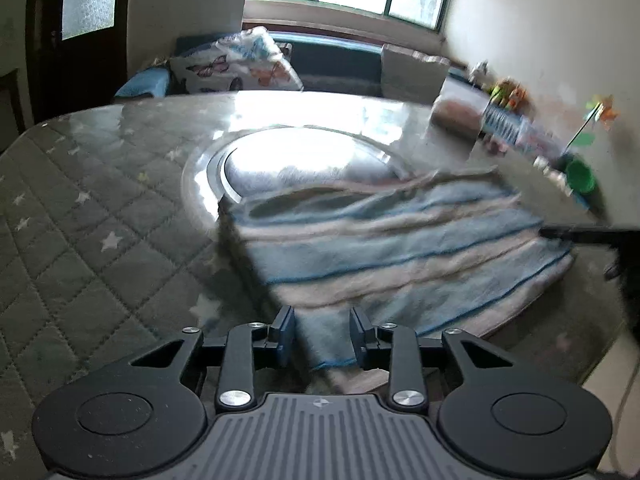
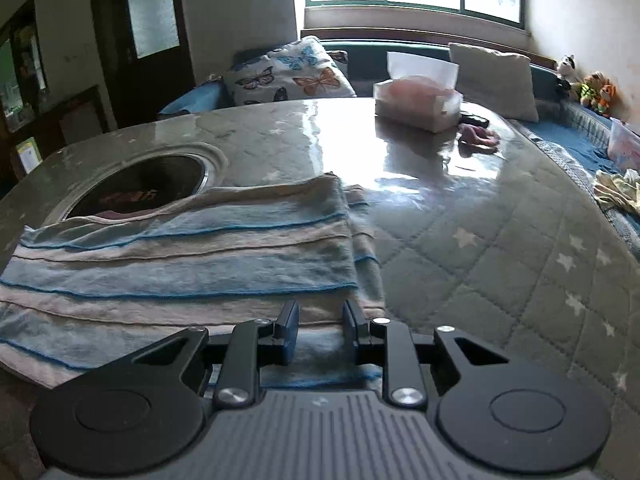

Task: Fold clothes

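Note:
A blue, white and beige striped garment (image 1: 400,240) lies partly folded on the round quilted table. In the left wrist view my left gripper (image 1: 322,330) is open, its jaws on either side of the garment's near corner. In the right wrist view the same garment (image 2: 180,248) lies flat with one layer folded over another. My right gripper (image 2: 319,326) is open, low over the garment's near right edge, with cloth showing between the jaws. The right gripper's dark tip (image 1: 576,236) enters the left wrist view at the far right.
The table (image 2: 500,264) has a grey star-patterned quilted cover under clear plastic and a round glass inset (image 2: 140,188). A tissue box (image 2: 416,100) and a pink item (image 2: 478,136) sit at the far side. A sofa with butterfly cushions (image 2: 288,76), toys and a window lie beyond.

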`<state>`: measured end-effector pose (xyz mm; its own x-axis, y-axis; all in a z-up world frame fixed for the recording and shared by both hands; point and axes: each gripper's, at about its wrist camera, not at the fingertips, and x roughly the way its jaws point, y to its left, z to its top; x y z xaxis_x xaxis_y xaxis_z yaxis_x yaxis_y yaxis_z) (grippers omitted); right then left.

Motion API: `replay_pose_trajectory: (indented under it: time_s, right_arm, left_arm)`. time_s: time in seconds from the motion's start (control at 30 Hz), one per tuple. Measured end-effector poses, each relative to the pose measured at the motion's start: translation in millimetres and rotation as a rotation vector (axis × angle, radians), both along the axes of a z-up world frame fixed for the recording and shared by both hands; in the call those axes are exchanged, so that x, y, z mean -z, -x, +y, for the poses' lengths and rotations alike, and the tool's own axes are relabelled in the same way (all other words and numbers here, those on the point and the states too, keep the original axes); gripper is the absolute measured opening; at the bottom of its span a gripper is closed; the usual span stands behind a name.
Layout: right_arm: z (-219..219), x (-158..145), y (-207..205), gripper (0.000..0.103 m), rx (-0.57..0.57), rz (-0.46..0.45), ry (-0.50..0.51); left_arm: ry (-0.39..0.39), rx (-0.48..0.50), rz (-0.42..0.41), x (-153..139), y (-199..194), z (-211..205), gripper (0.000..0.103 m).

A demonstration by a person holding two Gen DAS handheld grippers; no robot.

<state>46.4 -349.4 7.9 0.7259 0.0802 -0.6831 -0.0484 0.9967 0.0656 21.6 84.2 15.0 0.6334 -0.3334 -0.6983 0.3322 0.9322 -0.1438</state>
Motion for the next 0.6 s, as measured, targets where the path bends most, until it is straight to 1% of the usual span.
replay_pose_trajectory:
  time_s: [0.1,0.27,0.3,0.33,0.37,0.47,0.5,0.6]
  right_arm:
    - [-4,0,1,0.024,0.011,0.008,0.015]
    - [1,-10,2,0.025,-0.015,-0.013,0.023]
    - [4,-11,0,0.026,-0.024,-0.018,0.018]
    - [6,-11,-1,0.029,-0.033,-0.021,0.014]
    - [9,-10,-3,0.032,-0.041,-0.019,0.011]
    - [16,-3,-8,0.034,-0.056,-0.003,0.011]
    - [18,0,-9,0.034,-0.058,0.002,0.014]
    - [21,-2,-9,0.035,-0.067,0.004,0.029]
  left_arm:
    - [0.013,-0.013,0.024,6,-1,7,0.032]
    - [0.016,-0.036,-0.018,-7,-2,9,0.033]
    - [0.019,-0.045,-0.021,-8,-4,10,0.033]
    - [0.023,-0.054,-0.024,-8,-6,10,0.033]
    - [0.025,-0.065,-0.021,-7,-9,10,0.033]
    - [0.026,-0.091,0.008,2,-17,15,0.033]
    - [0.023,-0.098,0.019,5,-19,17,0.035]
    - [0.05,-0.108,0.037,7,-20,25,0.04]
